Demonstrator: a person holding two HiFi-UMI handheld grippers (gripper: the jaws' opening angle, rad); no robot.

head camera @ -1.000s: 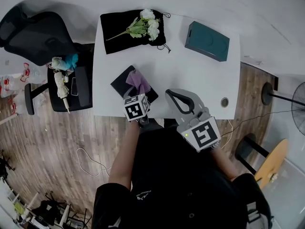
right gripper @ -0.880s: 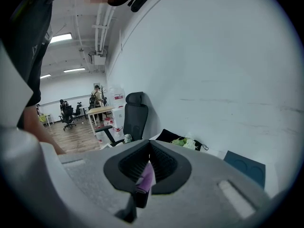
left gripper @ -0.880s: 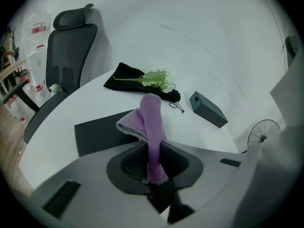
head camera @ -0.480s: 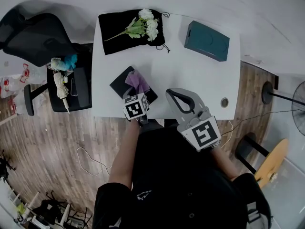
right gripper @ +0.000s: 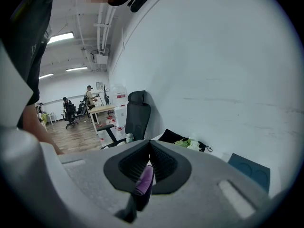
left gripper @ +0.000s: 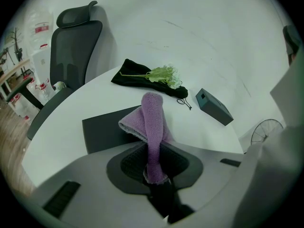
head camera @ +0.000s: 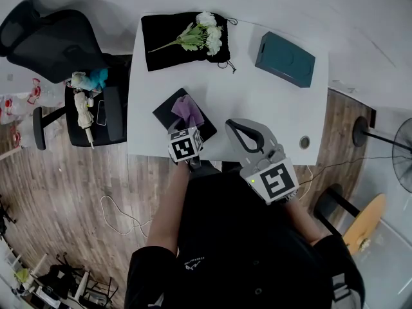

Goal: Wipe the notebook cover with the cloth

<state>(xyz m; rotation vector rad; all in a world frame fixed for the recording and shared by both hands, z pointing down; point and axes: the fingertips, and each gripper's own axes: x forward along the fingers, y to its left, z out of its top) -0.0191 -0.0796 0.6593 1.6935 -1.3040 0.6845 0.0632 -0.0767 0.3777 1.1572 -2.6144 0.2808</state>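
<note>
A black notebook (head camera: 168,110) lies on the white table (head camera: 257,102) near its front left corner. A purple cloth (head camera: 187,109) rests bunched on its cover. My left gripper (head camera: 187,127) is shut on the near end of that cloth, right over the notebook's front edge. In the left gripper view the cloth (left gripper: 151,122) rises out of the shut left gripper (left gripper: 152,148), with the notebook (left gripper: 105,132) behind it. My right gripper (head camera: 231,125) is shut and holds nothing, to the right of the notebook. In the right gripper view the right gripper (right gripper: 149,144) meets at the tips, and a strip of the cloth (right gripper: 144,180) shows below.
A black pouch (head camera: 167,36) with white flowers (head camera: 205,35) lies at the table's far left. A teal box (head camera: 285,58) sits at the far right. A cable hole (head camera: 304,141) is near the front right. A black office chair (head camera: 61,47) stands left of the table.
The head view has shifted a little. The left gripper and the cloth have barely moved on the notebook. The right gripper has kept its place.
</note>
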